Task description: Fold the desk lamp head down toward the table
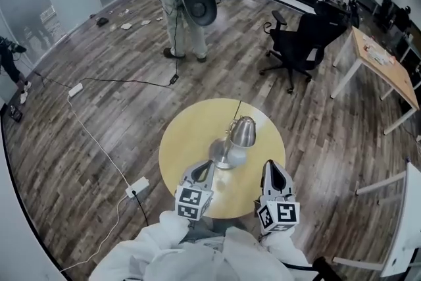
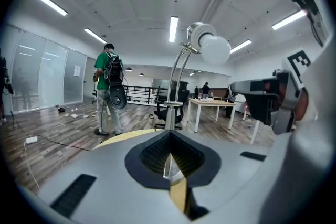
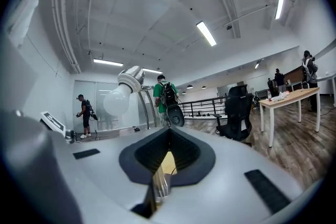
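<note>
one desk lamp is seen at the centre of one round yellow table. its base is set on the tabletop and its chrome head is carried up on a curved arm, toward 1 o'clock. one white bulb is held in that head. two grippers are counted: the left gripper at 7 o'clock of the base and the right gripper at 4 o'clock. both are clenched on nothing and kept apart from the lamp. one black office chair is seen at 1 o'clock beyond the table.
</note>
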A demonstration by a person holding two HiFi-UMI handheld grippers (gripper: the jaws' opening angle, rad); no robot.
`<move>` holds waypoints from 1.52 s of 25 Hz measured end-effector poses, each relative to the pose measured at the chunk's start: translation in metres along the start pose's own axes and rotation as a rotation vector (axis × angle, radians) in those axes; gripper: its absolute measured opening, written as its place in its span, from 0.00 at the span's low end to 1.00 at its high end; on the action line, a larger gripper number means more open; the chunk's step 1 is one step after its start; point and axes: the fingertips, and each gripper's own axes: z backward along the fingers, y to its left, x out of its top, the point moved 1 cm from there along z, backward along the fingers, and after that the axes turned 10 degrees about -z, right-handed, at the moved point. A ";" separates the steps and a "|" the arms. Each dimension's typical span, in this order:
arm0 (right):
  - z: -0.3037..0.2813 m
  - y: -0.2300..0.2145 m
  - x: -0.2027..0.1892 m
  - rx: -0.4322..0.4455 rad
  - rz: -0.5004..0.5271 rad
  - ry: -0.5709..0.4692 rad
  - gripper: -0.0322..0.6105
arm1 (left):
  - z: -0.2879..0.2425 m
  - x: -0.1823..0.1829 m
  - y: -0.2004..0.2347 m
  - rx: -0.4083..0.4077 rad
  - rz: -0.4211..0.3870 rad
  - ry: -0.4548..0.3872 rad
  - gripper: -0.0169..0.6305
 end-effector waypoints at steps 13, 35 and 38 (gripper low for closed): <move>-0.052 -0.001 0.077 0.195 -0.035 -0.064 0.07 | -0.106 -0.092 0.017 -0.117 -0.119 0.192 0.02; -0.083 0.091 0.126 0.936 -0.100 0.337 0.28 | -0.146 -0.144 0.012 -0.305 -0.163 0.329 0.02; -0.083 0.093 0.129 1.007 -0.151 0.395 0.28 | -0.145 -0.144 0.011 -0.288 -0.153 0.329 0.02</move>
